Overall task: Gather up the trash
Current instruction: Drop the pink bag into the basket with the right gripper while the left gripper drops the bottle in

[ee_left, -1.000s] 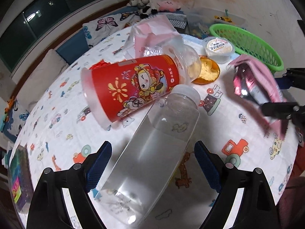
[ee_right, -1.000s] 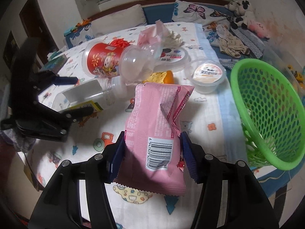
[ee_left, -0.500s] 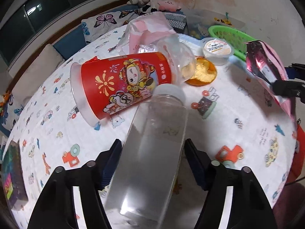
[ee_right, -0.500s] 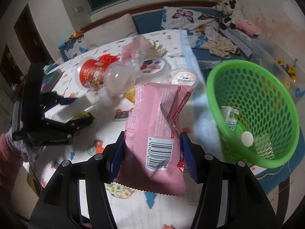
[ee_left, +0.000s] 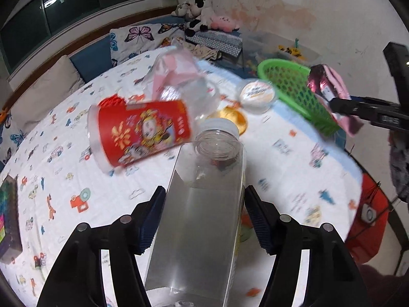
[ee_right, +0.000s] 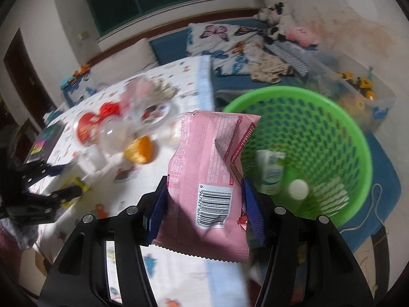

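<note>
My left gripper point(ee_left: 204, 199) is shut on a clear plastic bottle point(ee_left: 202, 204) with a white cap, lifted off the table. My right gripper point(ee_right: 204, 192) is shut on a pink snack bag point(ee_right: 209, 168) and holds it in the air just left of the green basket point(ee_right: 332, 117). The basket holds a small carton point(ee_right: 271, 171) and a white-capped item. In the left wrist view the right gripper and pink bag point(ee_left: 329, 87) hang by the basket point(ee_left: 294, 84) at the far right.
On the cartoon-print tablecloth point(ee_left: 64, 168) lie a red cup point(ee_left: 140, 133), a clear domed lid, crumpled pink plastic point(ee_left: 176, 71), a round sealed tub point(ee_left: 258, 93) and an orange peel point(ee_left: 231, 117). A dark box point(ee_left: 9, 209) sits at the left edge.
My left gripper closed on the bottle and raised it. My right gripper carried the pink bag up and right, close to the basket.
</note>
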`<state>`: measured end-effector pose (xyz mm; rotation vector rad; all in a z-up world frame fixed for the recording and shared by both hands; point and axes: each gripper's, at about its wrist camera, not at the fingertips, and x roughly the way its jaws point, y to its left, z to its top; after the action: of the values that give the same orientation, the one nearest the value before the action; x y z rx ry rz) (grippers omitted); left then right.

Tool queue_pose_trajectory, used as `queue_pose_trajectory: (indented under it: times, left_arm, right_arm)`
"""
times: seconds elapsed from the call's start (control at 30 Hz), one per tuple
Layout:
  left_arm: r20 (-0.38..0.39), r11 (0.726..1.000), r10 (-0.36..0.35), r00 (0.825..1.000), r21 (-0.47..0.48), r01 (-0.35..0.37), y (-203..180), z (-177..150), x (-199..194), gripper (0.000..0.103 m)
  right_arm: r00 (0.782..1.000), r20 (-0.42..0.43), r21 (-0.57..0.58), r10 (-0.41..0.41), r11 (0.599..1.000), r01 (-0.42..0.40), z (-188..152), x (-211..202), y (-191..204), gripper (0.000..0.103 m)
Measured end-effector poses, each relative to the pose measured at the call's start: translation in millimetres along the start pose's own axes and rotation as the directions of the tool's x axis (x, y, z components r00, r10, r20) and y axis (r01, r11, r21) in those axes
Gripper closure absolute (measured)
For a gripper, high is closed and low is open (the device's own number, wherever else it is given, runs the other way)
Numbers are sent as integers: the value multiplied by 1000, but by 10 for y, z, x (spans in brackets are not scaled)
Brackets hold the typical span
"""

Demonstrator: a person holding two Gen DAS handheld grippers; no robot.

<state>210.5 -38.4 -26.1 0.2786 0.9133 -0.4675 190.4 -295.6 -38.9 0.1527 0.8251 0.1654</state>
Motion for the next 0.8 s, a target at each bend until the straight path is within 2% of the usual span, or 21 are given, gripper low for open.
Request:
queue_pose_trajectory:
  times: [0.43, 0.57, 0.8]
  left_arm:
    - [52, 996, -84, 995, 20, 83, -569, 637, 24, 42]
    - [55, 994, -105, 993, 33, 103, -759, 849, 106, 42]
    - [34, 988, -146, 989, 56, 144, -1088, 1202, 330, 42]
  right_arm:
    - [996, -5, 50, -92, 995, 92, 164, 161, -778, 41]
    - [995, -5, 76, -96, 992, 96, 159, 197, -965, 29]
    - [994, 22, 99, -107, 990, 104, 136, 89, -1127, 27]
